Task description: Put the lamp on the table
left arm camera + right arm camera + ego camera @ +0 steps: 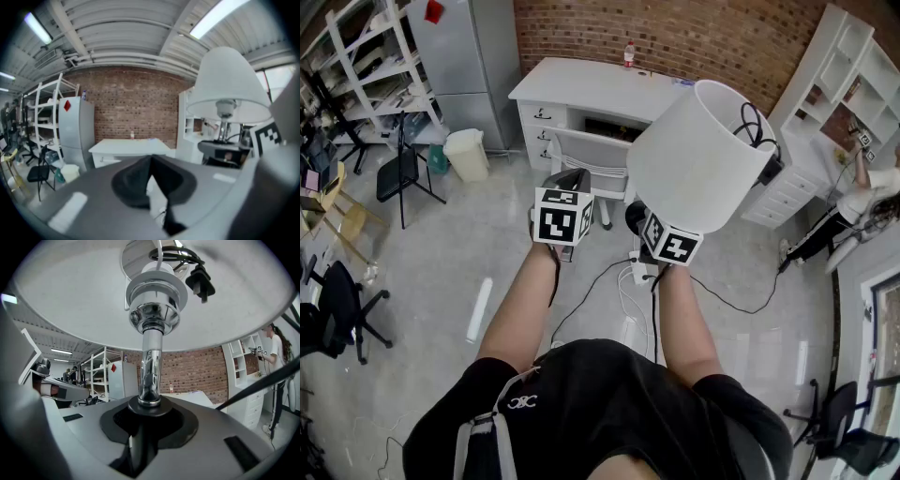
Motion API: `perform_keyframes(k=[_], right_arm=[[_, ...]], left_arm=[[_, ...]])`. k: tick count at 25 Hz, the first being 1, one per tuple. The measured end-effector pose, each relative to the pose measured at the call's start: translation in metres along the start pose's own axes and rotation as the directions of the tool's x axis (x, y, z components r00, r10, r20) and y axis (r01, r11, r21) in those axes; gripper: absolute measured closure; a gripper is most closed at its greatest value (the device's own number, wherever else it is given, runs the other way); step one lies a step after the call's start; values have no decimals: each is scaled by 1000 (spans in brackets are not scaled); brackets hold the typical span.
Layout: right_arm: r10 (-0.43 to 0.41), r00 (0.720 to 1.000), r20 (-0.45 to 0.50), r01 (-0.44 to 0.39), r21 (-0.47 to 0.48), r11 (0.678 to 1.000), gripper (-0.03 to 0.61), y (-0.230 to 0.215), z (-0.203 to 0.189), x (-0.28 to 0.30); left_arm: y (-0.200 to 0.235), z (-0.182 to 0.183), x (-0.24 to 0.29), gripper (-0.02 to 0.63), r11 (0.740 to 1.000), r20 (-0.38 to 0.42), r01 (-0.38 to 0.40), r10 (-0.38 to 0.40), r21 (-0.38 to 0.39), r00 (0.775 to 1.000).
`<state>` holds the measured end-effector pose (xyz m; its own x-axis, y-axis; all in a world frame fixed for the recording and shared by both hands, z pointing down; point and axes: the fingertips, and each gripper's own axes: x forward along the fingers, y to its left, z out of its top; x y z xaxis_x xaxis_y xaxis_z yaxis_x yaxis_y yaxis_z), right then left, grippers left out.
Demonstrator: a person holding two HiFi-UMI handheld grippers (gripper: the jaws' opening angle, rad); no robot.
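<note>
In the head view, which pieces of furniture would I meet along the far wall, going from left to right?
White shelf rack → grey cabinet → white desk → white bookcase.

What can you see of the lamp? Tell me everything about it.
The lamp has a white tapered shade, cloth-like, on a shiny chrome stem with a ringed collar under the shade. Its black plug and cord are bundled inside the shade. It is held in the air, tilted in the head view, over the floor short of the white desk. The right gripper has its jaws clamped on the lower stem; nothing else touches it.
</note>
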<state>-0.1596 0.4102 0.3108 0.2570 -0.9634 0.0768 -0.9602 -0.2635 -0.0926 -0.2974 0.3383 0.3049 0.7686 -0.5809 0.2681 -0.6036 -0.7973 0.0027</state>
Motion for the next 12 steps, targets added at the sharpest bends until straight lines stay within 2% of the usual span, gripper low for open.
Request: perform_keyframes(k=[12], right_arm=[[-1, 1000, -26, 0, -34, 999, 492, 26, -6, 12]], left_arm=[[27, -8, 0, 615, 999, -17, -9, 9, -43, 1000]])
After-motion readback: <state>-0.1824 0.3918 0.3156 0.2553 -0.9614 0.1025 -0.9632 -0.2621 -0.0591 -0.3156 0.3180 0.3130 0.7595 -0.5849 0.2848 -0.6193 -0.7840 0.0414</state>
